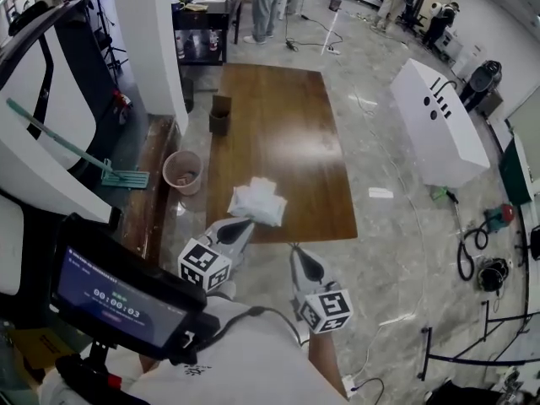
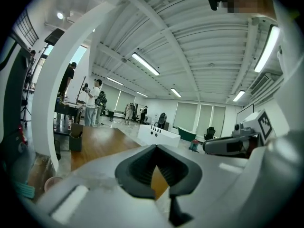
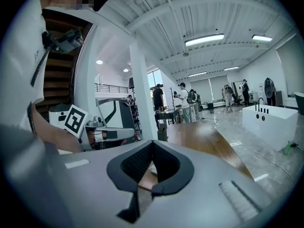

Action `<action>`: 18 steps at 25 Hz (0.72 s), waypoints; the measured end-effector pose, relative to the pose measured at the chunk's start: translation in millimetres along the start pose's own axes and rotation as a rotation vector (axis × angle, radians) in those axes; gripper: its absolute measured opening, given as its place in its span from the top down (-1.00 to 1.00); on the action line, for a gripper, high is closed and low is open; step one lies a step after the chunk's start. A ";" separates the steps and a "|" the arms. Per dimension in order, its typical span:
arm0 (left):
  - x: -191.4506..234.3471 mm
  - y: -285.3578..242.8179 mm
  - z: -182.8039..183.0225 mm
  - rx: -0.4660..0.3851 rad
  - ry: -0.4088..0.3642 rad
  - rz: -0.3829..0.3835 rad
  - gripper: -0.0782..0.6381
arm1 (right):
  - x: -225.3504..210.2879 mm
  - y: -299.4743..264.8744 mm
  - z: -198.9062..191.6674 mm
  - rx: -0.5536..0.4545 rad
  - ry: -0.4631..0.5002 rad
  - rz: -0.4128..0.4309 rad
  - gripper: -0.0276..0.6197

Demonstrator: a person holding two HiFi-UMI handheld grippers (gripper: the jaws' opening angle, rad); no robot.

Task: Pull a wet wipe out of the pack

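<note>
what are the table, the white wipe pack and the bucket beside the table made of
Table: wood or wood veneer, brown grain streaks, semi-gloss with a pale glare patch. Wipe pack: likely soft plastic film, white, crumpled and creased. Bucket: probably plastic, dull pinkish, smooth round rim; too small to be sure.

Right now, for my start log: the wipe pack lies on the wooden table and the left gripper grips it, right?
No: the wipe pack lies on the wooden table, but the left gripper grips nothing; the left gripper view shows its jaws shut, empty.
</note>
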State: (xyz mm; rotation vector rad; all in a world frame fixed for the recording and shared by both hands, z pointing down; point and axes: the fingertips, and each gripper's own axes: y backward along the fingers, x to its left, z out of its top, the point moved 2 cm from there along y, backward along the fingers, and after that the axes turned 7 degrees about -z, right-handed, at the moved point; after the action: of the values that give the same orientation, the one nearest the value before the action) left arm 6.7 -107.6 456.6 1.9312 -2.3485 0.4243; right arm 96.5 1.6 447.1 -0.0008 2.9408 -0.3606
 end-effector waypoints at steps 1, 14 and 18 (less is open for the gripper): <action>7.1 -3.4 2.6 0.007 -0.002 -0.010 0.78 | -1.1 -6.7 2.4 0.005 0.000 -0.008 0.89; 84.8 -27.9 -3.6 0.072 0.050 -0.114 0.78 | -1.0 -67.8 7.2 0.079 -0.033 -0.097 0.89; 87.3 -32.9 -2.6 0.071 0.046 -0.112 0.78 | -6.8 -74.7 6.7 0.082 -0.038 -0.090 0.89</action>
State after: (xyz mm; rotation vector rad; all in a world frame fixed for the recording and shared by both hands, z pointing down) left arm 20.2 -195.6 484.5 2.0485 -2.2130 0.5443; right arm 102.7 -72.4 459.9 -0.1278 2.8929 -0.4891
